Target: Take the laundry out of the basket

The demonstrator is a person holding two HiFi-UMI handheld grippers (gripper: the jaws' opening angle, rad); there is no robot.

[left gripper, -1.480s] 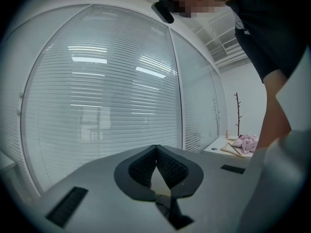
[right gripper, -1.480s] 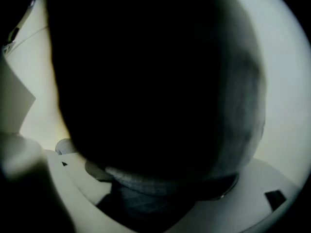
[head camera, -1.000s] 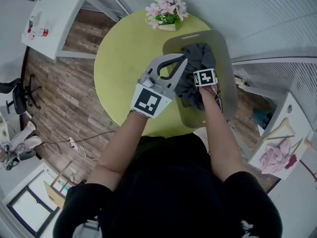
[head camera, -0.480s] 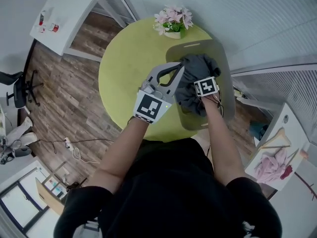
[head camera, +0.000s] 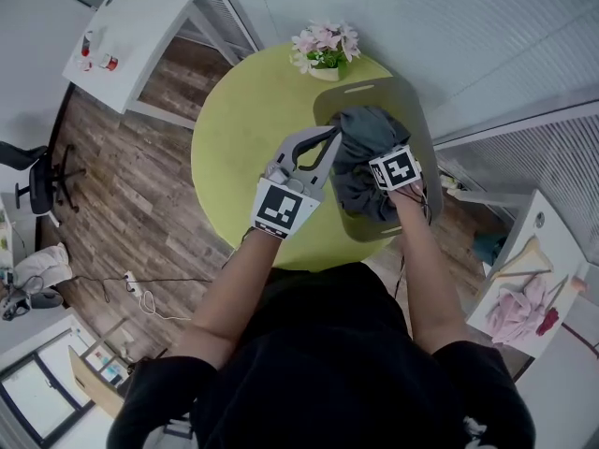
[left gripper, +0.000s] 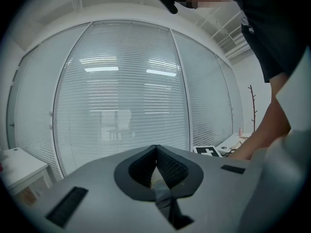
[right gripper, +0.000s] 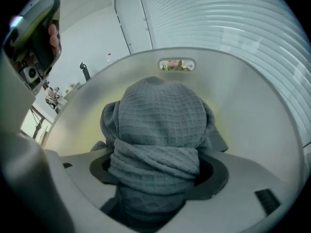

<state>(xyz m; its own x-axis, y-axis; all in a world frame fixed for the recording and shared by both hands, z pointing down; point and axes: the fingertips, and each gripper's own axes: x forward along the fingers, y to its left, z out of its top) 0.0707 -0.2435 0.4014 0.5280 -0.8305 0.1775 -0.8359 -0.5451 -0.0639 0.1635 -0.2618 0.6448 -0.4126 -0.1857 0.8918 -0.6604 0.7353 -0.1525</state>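
The right gripper (right gripper: 155, 171), jaws just closed tighter, clamps the bunched towel (right gripper: 160, 110), now raised higher than a second ago yet still above the basket (right gripper: 257, 106) at the table's (head camera: 234, 138) 3 o'clock: removal looks underway. The left gripper (left gripper: 156, 154), jaws together and empty, hovers at the basket's 9 o'clock.

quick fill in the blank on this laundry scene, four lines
The right claw grips a waffle-weave towel coloured ____.
The table under the basket is ____ in shape.
At the table's far edge stands a pot of pink ____.
The left claw is shut and holds ____.
Missing: grey; round; flowers; nothing
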